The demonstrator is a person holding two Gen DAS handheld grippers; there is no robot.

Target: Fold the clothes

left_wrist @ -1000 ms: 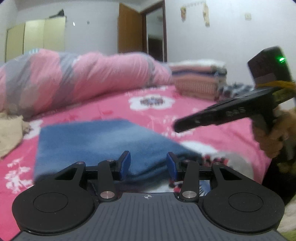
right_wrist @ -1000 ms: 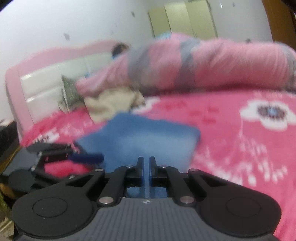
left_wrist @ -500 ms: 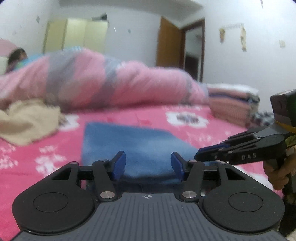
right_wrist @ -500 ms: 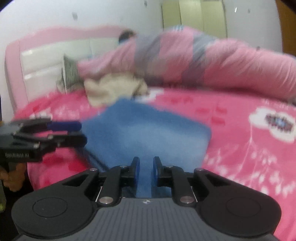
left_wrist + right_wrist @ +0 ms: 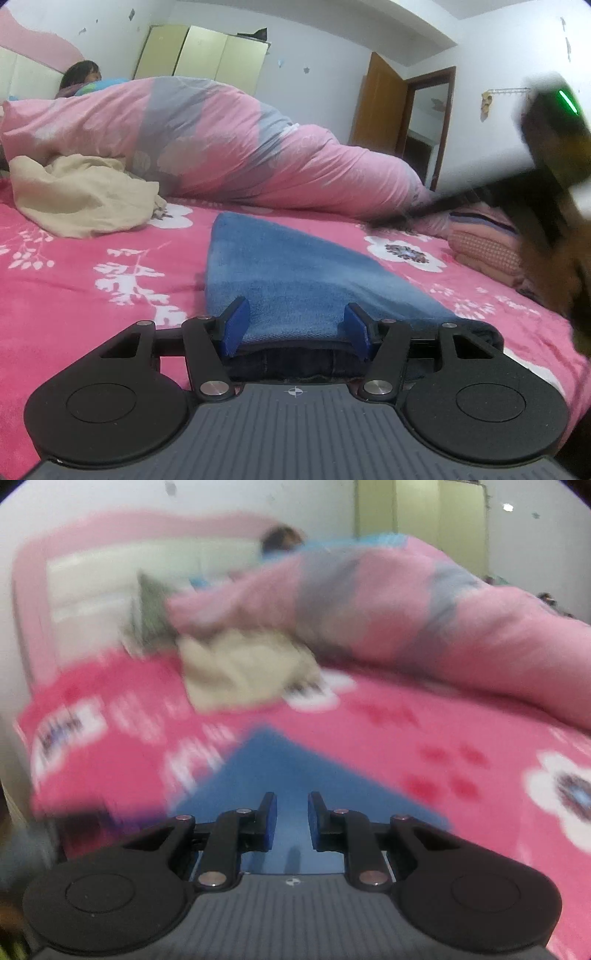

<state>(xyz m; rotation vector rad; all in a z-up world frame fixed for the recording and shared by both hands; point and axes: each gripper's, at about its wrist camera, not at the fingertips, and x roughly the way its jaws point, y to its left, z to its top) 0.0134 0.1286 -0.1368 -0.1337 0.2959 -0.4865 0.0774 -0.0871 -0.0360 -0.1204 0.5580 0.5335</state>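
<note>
A folded blue garment lies flat on the pink flowered bed, with dark denim showing at its near edge. My left gripper is open, its blue pads either side of the garment's near edge, not closed on it. My right gripper is open and empty, just above the same blue garment in a blurred right wrist view. The right gripper's body shows blurred at the right of the left wrist view.
A crumpled beige garment lies at the back left. A big pink and grey duvet with a person under it runs across the back. A stack of folded clothes sits at the right. The bed's edge is near me.
The left gripper has opened wider and moved close onto the blue garment's near edge. The right gripper has opened from shut and swung up and to the right.
</note>
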